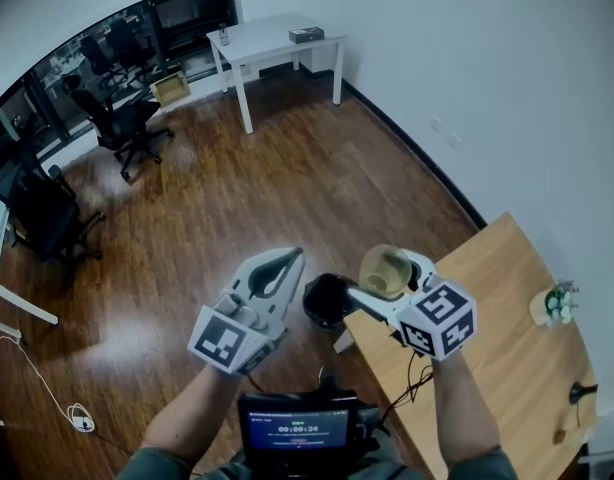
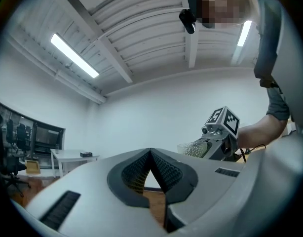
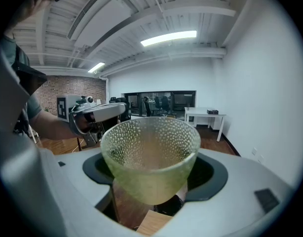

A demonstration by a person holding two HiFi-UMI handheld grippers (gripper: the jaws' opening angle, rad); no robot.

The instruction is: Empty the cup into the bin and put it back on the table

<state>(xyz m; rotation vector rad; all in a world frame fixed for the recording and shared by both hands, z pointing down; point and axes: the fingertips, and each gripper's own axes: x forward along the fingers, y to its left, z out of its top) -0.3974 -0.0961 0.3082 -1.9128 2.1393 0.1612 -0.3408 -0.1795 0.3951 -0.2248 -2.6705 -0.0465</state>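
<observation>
My right gripper (image 1: 387, 274) is shut on a clear dimpled cup (image 1: 384, 270), held upright by its sides over the near-left corner of the wooden table (image 1: 497, 338). In the right gripper view the cup (image 3: 150, 154) fills the space between the jaws of the right gripper (image 3: 151, 179); I cannot tell what is inside it. A black bin (image 1: 325, 301) stands on the floor just left of the cup, against the table's edge. My left gripper (image 1: 278, 271) hovers left of the bin, shut and empty. Its tips meet in the left gripper view (image 2: 150, 152), which also shows the cup (image 2: 193, 148).
A small potted plant (image 1: 555, 303) sits at the wooden table's far right. A white table (image 1: 277, 40) and black office chairs (image 1: 125, 120) stand far across the wood floor. A cable (image 1: 75, 414) lies on the floor at the left. A screen unit (image 1: 297, 429) hangs at my chest.
</observation>
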